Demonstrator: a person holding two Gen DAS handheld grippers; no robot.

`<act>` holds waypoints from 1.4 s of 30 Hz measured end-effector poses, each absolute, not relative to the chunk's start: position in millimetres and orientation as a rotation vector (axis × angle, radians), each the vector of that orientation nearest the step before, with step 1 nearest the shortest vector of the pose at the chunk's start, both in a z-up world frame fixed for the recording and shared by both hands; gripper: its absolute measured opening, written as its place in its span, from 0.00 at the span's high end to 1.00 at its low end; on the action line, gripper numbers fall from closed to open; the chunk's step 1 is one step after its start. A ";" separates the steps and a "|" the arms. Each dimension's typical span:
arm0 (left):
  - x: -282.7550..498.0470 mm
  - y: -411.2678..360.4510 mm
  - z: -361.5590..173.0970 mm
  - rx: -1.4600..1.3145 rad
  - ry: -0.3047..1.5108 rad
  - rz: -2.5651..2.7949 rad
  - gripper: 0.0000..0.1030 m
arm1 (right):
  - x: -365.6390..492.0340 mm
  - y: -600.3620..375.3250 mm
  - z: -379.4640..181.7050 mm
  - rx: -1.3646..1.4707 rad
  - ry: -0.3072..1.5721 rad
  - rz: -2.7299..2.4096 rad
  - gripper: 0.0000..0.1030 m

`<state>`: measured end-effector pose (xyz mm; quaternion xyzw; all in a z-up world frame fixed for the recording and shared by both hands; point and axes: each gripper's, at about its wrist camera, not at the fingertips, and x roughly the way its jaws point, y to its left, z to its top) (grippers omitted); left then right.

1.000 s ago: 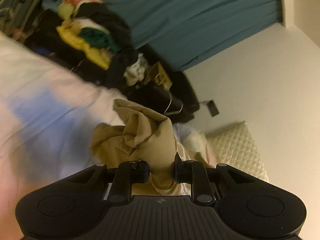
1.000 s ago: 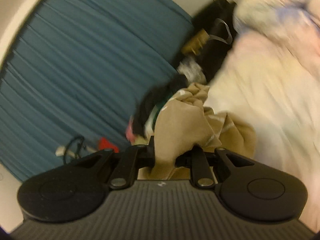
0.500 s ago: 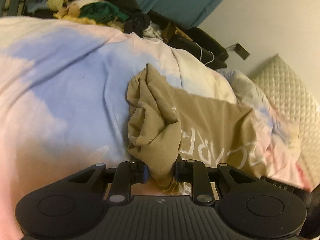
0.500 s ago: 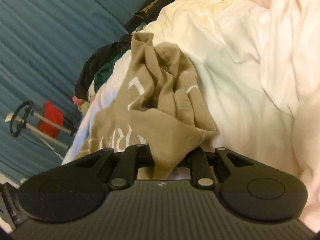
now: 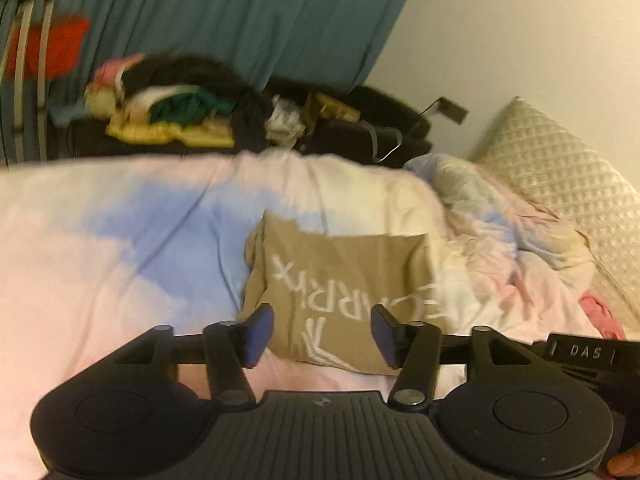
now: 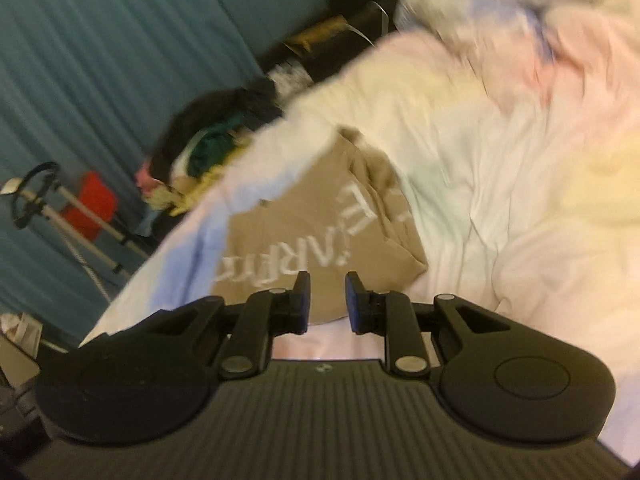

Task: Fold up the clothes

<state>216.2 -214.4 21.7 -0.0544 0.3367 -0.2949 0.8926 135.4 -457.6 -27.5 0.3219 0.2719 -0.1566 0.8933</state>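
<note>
Teal curtain (image 5: 224, 20) behind, w/ a heap of clothes (image 5: 172, 112) at the far edge of the bed; pastel duvet (image 5: 100, 248) covers the bed, quilted pillow (image 5: 560, 176) off to one side. Tan shirt (image 5: 340, 280), white lettering up, lies flat-ish on the duvet just ahead of both tools.

Risks, as I judge it: the shirt's edges near each tool look bunched, so a fold made now could trap wrinkles. Soft, lumpy duvet underneath may let the cloth slide or skew the fold line. Views are blurred, so a re-grab could catch duvet along w/ shirt.

Left gripper (image 5: 322, 332): fingers have just been opening, now spread wide, nothing between the pads; shirt lies beyond them, not gripped. Right gripper (image 6: 327, 302): fingers narrowly apart, empty gap, shirt hem just past the tips, not pinched.
</note>
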 end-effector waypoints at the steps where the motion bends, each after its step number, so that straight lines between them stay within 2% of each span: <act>1: 204.8 -211.8 31.8 -0.096 0.677 -0.614 0.30 | 127.0 -450.2 -15.9 0.642 0.549 -0.315 0.77; 3: 182.0 -206.4 51.6 -0.061 0.634 -0.620 0.20 | 111.7 -436.3 5.0 0.595 0.514 -0.299 0.72; 4: 170.4 -203.1 60.4 -0.045 0.614 -0.626 0.18 | 103.0 -428.8 15.4 0.570 0.493 -0.293 0.64; 5: 158.5 -199.1 68.7 -0.030 0.596 -0.634 0.14 | 92.8 -420.8 26.5 0.544 0.466 -0.290 0.51; 6: 147.2 -195.3 76.4 -0.012 0.580 -0.647 0.08 | 82.1 -413.6 35.5 0.524 0.436 -0.289 0.43; 7: 135.5 -191.3 83.8 0.009 0.561 -0.665 0.06 | 70.2 -406.7 44.3 0.507 0.405 -0.286 0.29; 8: 122.0 -185.2 91.1 0.018 0.530 -0.673 0.00 | 58.2 -399.8 53.2 0.491 0.373 -0.282 0.21; 9: 109.1 -177.8 96.7 0.014 0.500 -0.669 0.00 | 47.7 -393.9 59.9 0.471 0.351 -0.271 0.17; 15: 47.0 -138.6 117.0 -0.012 0.417 -0.637 0.00 | -2.9 -362.1 79.2 0.382 0.291 -0.215 0.18; 25: -28.2 -86.4 118.2 0.018 0.315 -0.598 0.00 | -45.8 -319.6 56.2 0.313 0.248 -0.189 0.18; 42: -31.7 -52.2 71.4 -0.038 0.301 -0.537 0.00 | -43.8 -290.7 6.3 0.267 0.226 -0.217 0.18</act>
